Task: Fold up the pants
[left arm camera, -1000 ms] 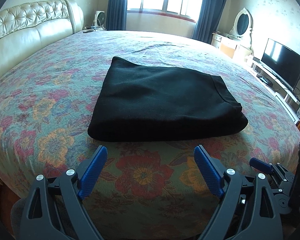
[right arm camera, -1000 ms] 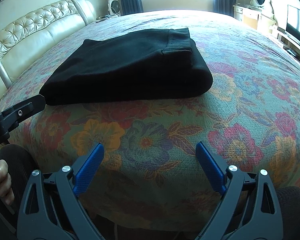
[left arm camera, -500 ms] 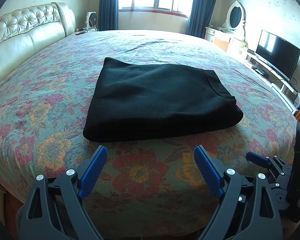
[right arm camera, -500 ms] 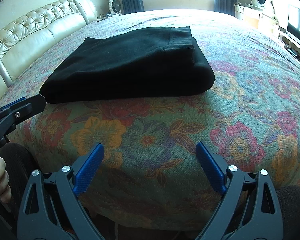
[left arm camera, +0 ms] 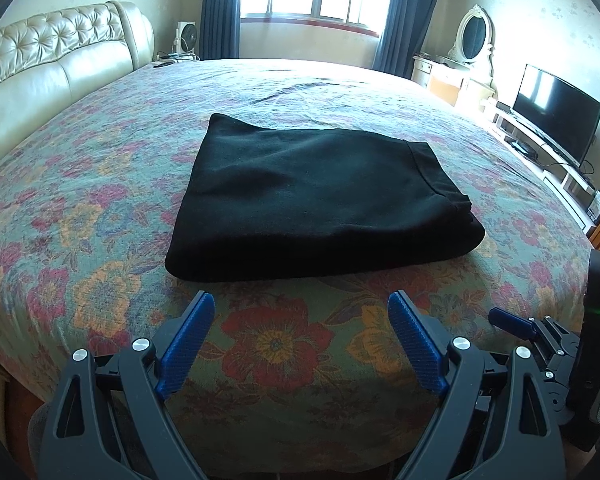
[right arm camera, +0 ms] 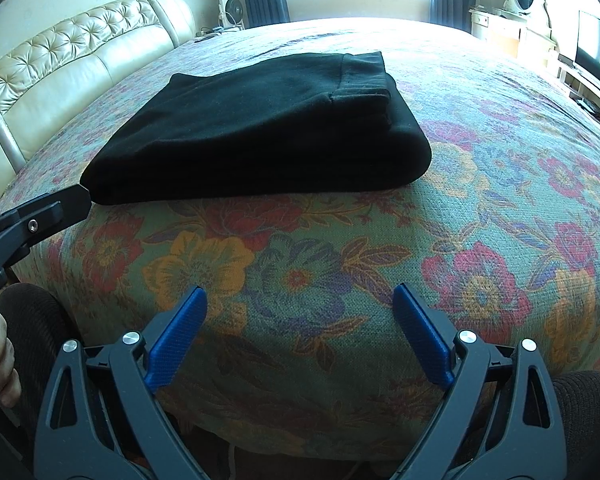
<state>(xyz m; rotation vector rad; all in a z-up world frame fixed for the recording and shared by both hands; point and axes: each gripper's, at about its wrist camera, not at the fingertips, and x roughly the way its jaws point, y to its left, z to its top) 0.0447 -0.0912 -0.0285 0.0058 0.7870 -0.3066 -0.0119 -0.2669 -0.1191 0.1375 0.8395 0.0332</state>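
Hovering still, both tools (left arm camera: 300,312) (right arm camera: 300,304) spread; folded pants (left arm camera: 316,196) unmoved.

the pants (left arm camera: 316,196) are plain black, no pattern, folded on a bed (left arm camera: 100,184) whose spread is muted green, strewn with big red, pink, orange-yellow and blue flowers. the headboard (left arm camera: 48,68) at the bed's left edge is cream, tufted. curtains (left arm camera: 220,8) are dark blue. both the left gripper (left arm camera: 302,340) and right gripper (right arm camera: 300,332) are black with ribbed blue pads.
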